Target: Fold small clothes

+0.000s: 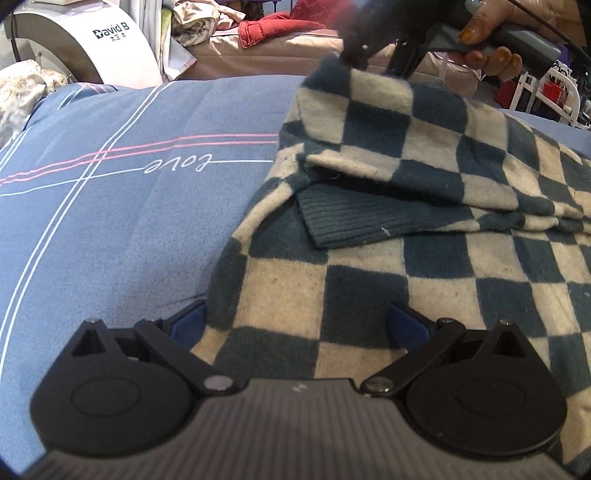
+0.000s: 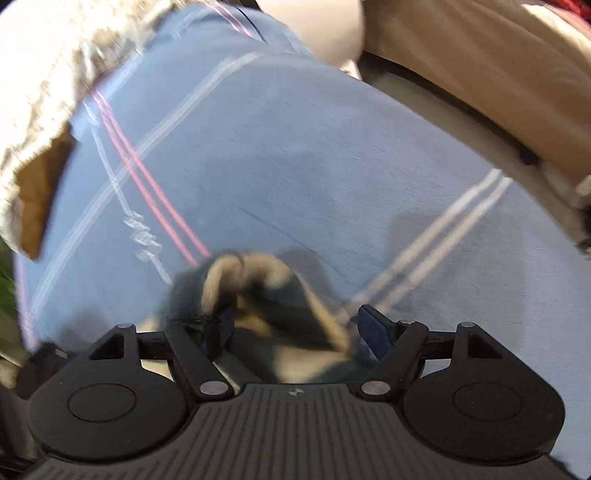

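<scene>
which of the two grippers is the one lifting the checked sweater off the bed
The right gripper: it pinches the checked sweater's far edge and holds it up off the blue bedsheet. The left gripper only straddles the near edge, jaws wide.

blue striped bedsheet, red jacket

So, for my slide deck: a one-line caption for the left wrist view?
Left gripper open around a checkered sweater on a blue bedspread, its far edge lifted by the right gripper.
</scene>
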